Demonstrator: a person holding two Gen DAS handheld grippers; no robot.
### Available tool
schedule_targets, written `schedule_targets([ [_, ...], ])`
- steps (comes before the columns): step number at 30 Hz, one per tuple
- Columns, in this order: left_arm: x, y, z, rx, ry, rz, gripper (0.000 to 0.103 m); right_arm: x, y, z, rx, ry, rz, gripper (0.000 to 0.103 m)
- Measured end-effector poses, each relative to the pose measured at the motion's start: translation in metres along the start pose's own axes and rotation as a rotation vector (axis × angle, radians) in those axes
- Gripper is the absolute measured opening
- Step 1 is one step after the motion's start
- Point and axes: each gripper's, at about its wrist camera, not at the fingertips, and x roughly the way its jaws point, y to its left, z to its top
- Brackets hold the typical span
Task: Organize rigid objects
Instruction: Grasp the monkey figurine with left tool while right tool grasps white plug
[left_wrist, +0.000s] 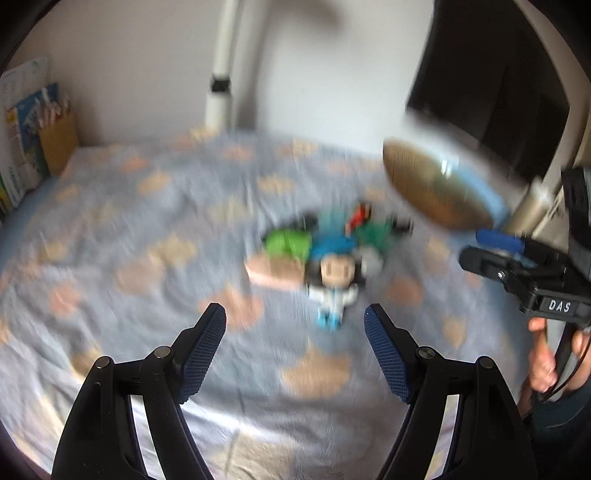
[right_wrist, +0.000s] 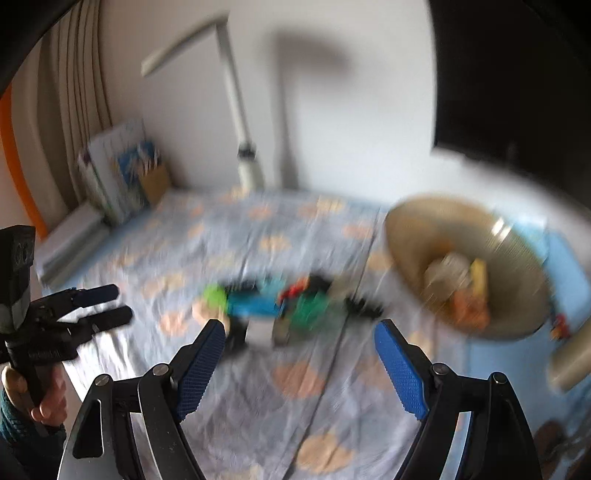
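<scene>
While blurred, toys (left_wrist: 325, 254) lie beyond (spread) fingers (left_wrist: 207, 347).

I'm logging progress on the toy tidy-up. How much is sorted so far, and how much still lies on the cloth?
Partly done: the round tan bowl already holds a few blurred items, yellow and orange among them. Nothing is in hand: the left tongs and right tongs both stand open and empty. Left to do: the cluster of small toys on the blue patterned cloth, including a dark-haired white and blue figurine.
</scene>
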Motion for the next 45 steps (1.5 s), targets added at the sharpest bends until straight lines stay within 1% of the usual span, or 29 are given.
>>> schedule_targets([
  [2, 0.012, -0.008, -0.006, 0.020, 0.029, -0.024, 0.076, 0.015, 0.004, -0.012, -0.014, 0.045, -0.023, 0.082],
  [4, 0.021, -0.013, -0.005, 0.032, 0.040, -0.043, 0.076, 0.029, 0.005, -0.020, -0.033, 0.091, -0.051, 0.082],
  [7, 0.036, -0.019, 0.005, 0.042, 0.051, -0.048, 0.076, 0.037, 0.000, -0.020, -0.030, 0.123, -0.048, 0.082],
  [10, 0.057, -0.023, 0.016, 0.036, 0.086, -0.054, 0.074, 0.039, -0.006, -0.015, -0.026, 0.135, -0.034, 0.082],
  [12, 0.062, -0.024, 0.019, 0.029, 0.096, -0.069, 0.073, 0.042, -0.007, -0.013, -0.035, 0.145, -0.034, 0.082],
  [13, 0.067, -0.025, 0.021, 0.023, 0.099, -0.080, 0.072, 0.043, -0.006, -0.013, -0.041, 0.148, -0.029, 0.081],
  [14, 0.071, -0.027, 0.023, 0.021, 0.099, -0.086, 0.070, 0.046, -0.005, -0.013, -0.046, 0.154, -0.019, 0.077],
  [15, 0.073, -0.028, 0.024, 0.022, 0.099, -0.087, 0.064, 0.049, -0.003, -0.014, -0.052, 0.166, -0.003, 0.068],
  [16, 0.076, -0.030, 0.025, 0.024, 0.104, -0.090, 0.056, 0.053, -0.001, -0.014, -0.058, 0.180, 0.012, 0.065],
  [17, 0.080, -0.031, 0.026, 0.026, 0.109, -0.080, 0.053, 0.058, 0.001, -0.016, -0.067, 0.200, 0.032, 0.063],
  [20, 0.079, -0.028, 0.023, 0.025, 0.102, -0.101, 0.052, 0.068, 0.009, -0.018, -0.094, 0.221, 0.044, 0.061],
  [21, 0.077, -0.025, 0.021, 0.017, 0.105, -0.120, 0.052, 0.073, 0.010, -0.017, -0.095, 0.231, 0.061, 0.061],
  [23, 0.070, -0.017, 0.016, -0.013, 0.107, -0.131, 0.052, 0.079, 0.012, -0.016, -0.084, 0.246, 0.084, 0.061],
  [26, 0.061, -0.006, 0.008, -0.035, 0.103, -0.121, 0.052, 0.088, 0.018, -0.014, -0.061, 0.283, 0.114, 0.061],
  [27, 0.057, -0.003, 0.005, -0.044, 0.102, -0.114, 0.052, 0.091, 0.023, -0.013, -0.059, 0.282, 0.134, 0.061],
  [29, 0.050, 0.006, 0.000, -0.063, 0.103, -0.112, 0.052, 0.095, 0.030, -0.012, -0.048, 0.275, 0.147, 0.061],
  [30, 0.048, 0.007, -0.001, -0.066, 0.102, -0.109, 0.052, 0.100, 0.033, -0.010, -0.030, 0.265, 0.126, 0.061],
  [31, 0.046, 0.008, -0.003, -0.068, 0.097, -0.107, 0.045, 0.103, 0.035, -0.009, -0.023, 0.264, 0.109, 0.061],
  [32, 0.043, 0.008, -0.004, -0.066, 0.089, -0.117, 0.041, 0.110, 0.037, -0.007, -0.014, 0.261, 0.077, 0.061],
  [33, 0.041, 0.008, -0.004, -0.063, 0.087, -0.120, 0.038, 0.112, 0.038, -0.006, -0.012, 0.251, 0.057, 0.061],
  [34, 0.039, 0.007, -0.005, -0.055, 0.085, -0.112, 0.038, 0.114, 0.039, -0.005, -0.012, 0.238, 0.034, 0.060],
  [36, 0.037, 0.005, -0.006, -0.037, 0.081, -0.103, 0.038, 0.114, 0.036, -0.007, -0.006, 0.228, -0.035, 0.053],
  [39, 0.039, 0.003, -0.007, -0.032, 0.087, -0.110, 0.038, 0.099, 0.018, -0.011, 0.036, 0.199, -0.041, 0.052],
  [41, 0.041, 0.003, -0.008, -0.036, 0.088, -0.110, 0.038, 0.088, -0.002, -0.015, 0.086, 0.183, -0.085, 0.052],
  [43, 0.043, 0.001, -0.008, -0.032, 0.084, -0.099, 0.042, 0.079, -0.024, -0.018, 0.141, 0.182, -0.134, 0.052],
  [44, 0.044, 0.000, -0.007, -0.032, 0.085, -0.099, 0.045, 0.076, -0.029, -0.018, 0.152, 0.183, -0.137, 0.052],
  [45, 0.044, 0.000, -0.007, -0.031, 0.087, -0.101, 0.049, 0.073, -0.034, -0.017, 0.162, 0.183, -0.121, 0.052],
])
